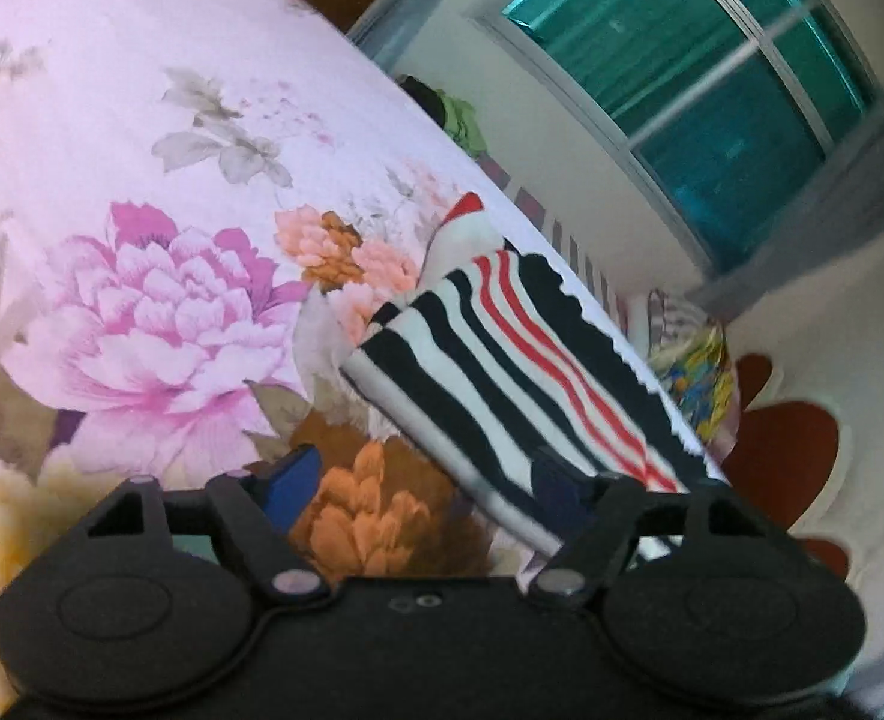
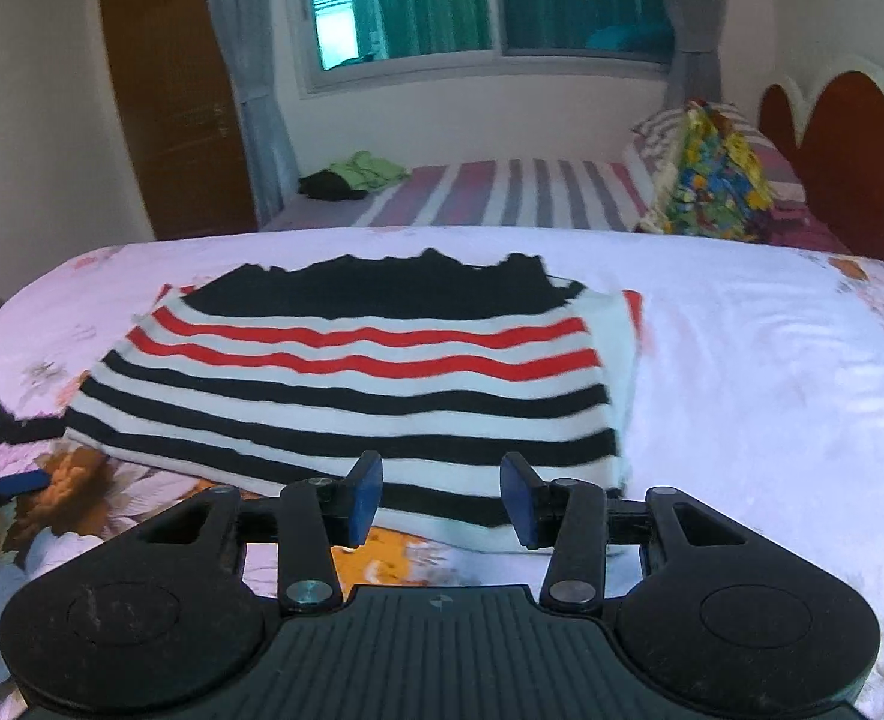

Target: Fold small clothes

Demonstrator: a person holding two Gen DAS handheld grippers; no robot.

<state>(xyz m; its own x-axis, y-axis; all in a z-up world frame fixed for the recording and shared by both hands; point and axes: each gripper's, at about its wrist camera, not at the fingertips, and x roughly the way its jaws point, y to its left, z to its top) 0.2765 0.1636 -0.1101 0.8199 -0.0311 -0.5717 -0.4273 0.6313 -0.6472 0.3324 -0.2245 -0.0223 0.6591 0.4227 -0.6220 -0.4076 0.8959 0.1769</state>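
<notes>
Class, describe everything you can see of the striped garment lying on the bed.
The striped garment looks like soft knit: white with black stripes, two red stripes and a solid black band with a wavy edge at the far end. It lies folded in flat layers on the floral bedsheet; a red-trimmed under-layer peeks out at its far right corner. The right tool hovers open at its near edge; no pad visibly presses the cloth.

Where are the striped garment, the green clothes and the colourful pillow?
striped garment (image 2: 357,384), right wrist view, middle of its top layer.
green clothes (image 2: 369,171), right wrist view, centre of the pile.
colourful pillow (image 2: 712,180), right wrist view, its patterned face.
</notes>
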